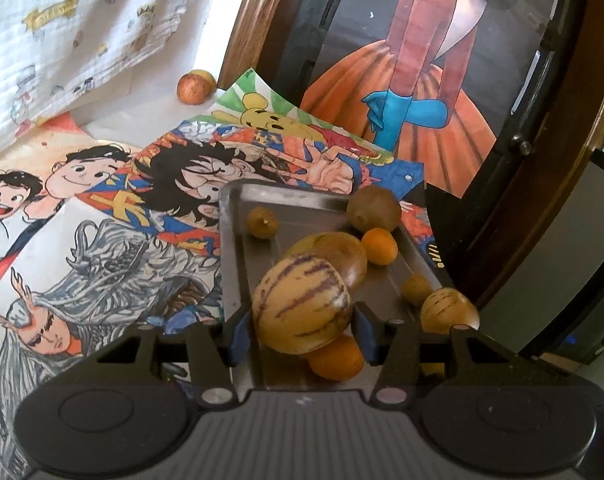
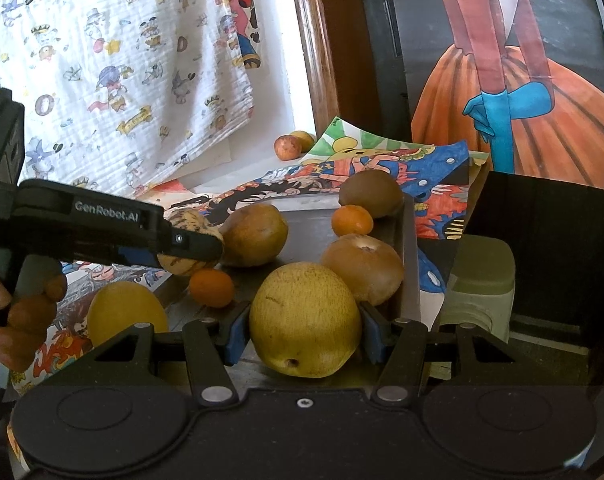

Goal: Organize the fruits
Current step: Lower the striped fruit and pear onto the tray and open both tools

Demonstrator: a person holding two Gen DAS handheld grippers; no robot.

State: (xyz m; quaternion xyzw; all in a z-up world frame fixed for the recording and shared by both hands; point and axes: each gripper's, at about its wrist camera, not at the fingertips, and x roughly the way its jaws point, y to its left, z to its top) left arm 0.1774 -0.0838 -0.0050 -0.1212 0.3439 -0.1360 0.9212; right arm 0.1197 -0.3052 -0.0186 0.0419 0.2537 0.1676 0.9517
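My left gripper (image 1: pixel 302 330) is shut on a striped yellow melon (image 1: pixel 301 303), held above the near end of a steel tray (image 1: pixel 237 216). Several fruits lie in the tray: a brown fruit (image 1: pixel 344 258), a kiwi (image 1: pixel 374 209), small oranges (image 1: pixel 379 246) and a second striped fruit (image 1: pixel 448 306). In the right wrist view my right gripper (image 2: pixel 305 332) is shut on a yellow pear (image 2: pixel 305 318) at the tray's near end. The left gripper (image 2: pixel 181 242) reaches in from the left, holding the striped melon (image 2: pixel 189 222). A brown pear (image 2: pixel 364 266) sits just behind.
Coloured drawings (image 1: pixel 101 208) cover the table under the tray. A red apple (image 1: pixel 193 87) lies far back by a wooden frame (image 1: pixel 245 20). A patterned cloth (image 2: pixel 113 64) hangs at the left. A person's fingers (image 2: pixel 25 320) show at the left edge. A pale green holder (image 2: pixel 482 284) stands to the tray's right.
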